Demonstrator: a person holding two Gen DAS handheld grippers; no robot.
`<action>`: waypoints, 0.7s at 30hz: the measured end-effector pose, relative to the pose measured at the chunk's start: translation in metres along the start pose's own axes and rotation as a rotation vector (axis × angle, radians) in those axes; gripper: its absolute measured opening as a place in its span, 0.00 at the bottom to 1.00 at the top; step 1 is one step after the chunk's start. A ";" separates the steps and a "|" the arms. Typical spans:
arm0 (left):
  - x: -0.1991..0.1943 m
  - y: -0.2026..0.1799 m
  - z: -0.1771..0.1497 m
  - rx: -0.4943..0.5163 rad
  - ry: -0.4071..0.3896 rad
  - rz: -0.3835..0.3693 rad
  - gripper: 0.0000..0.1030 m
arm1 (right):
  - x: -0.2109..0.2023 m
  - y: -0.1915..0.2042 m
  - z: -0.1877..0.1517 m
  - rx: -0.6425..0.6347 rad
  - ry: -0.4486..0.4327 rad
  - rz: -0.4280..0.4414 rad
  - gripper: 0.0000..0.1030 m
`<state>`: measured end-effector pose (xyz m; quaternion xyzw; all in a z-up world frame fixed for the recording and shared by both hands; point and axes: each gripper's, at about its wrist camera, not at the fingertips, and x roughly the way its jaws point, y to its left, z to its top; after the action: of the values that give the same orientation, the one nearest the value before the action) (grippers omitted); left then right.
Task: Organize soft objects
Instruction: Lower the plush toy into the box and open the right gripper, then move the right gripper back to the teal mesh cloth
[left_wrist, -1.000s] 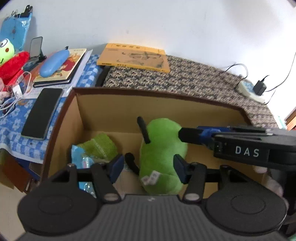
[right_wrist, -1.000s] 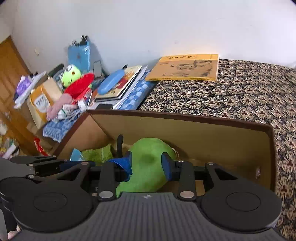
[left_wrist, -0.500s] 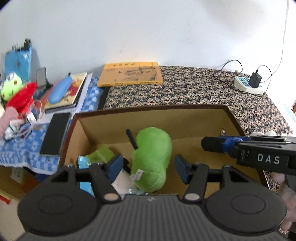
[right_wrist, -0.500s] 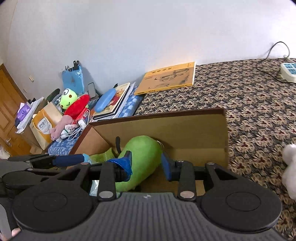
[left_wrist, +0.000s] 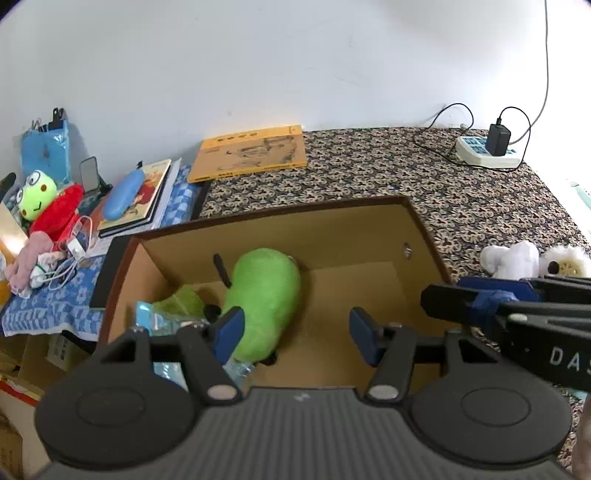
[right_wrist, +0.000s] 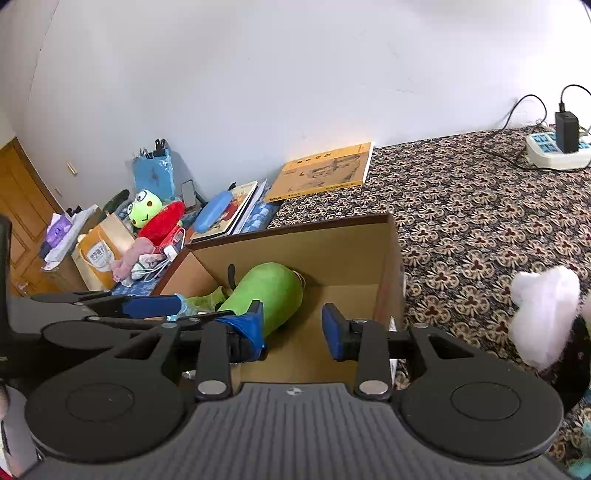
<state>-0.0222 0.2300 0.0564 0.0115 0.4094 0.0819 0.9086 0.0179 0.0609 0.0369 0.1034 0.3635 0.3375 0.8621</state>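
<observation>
A big green plush toy lies inside an open cardboard box, beside a smaller green plush and a light blue packet. It also shows in the right wrist view. My left gripper is open and empty above the box. My right gripper is open and empty above the box's right part; it also shows in the left wrist view. A white plush lies on the patterned bed cover right of the box, also in the left wrist view.
A yellow book lies behind the box. A power strip with a charger sits at the far right. Left, a frog-and-red plush, a blue case on books, cables and a blue bag crowd a side table.
Both grippers have risen and pulled back from the green plush, which stays in the box. The right gripper's jaws have opened wider and it has swung to the right, bringing the white plush into view.
</observation>
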 end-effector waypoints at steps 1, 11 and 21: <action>-0.002 -0.005 0.000 0.003 0.001 0.002 0.59 | -0.003 -0.002 -0.001 0.001 -0.002 -0.001 0.18; -0.015 -0.061 -0.002 0.039 -0.012 0.000 0.59 | -0.047 -0.029 -0.010 -0.010 -0.043 -0.011 0.18; -0.024 -0.115 0.002 0.098 -0.036 -0.026 0.59 | -0.082 -0.074 -0.021 0.006 -0.066 -0.069 0.18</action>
<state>-0.0203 0.1124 0.0652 0.0523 0.3967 0.0499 0.9151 -0.0007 -0.0496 0.0363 0.1045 0.3395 0.3027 0.8844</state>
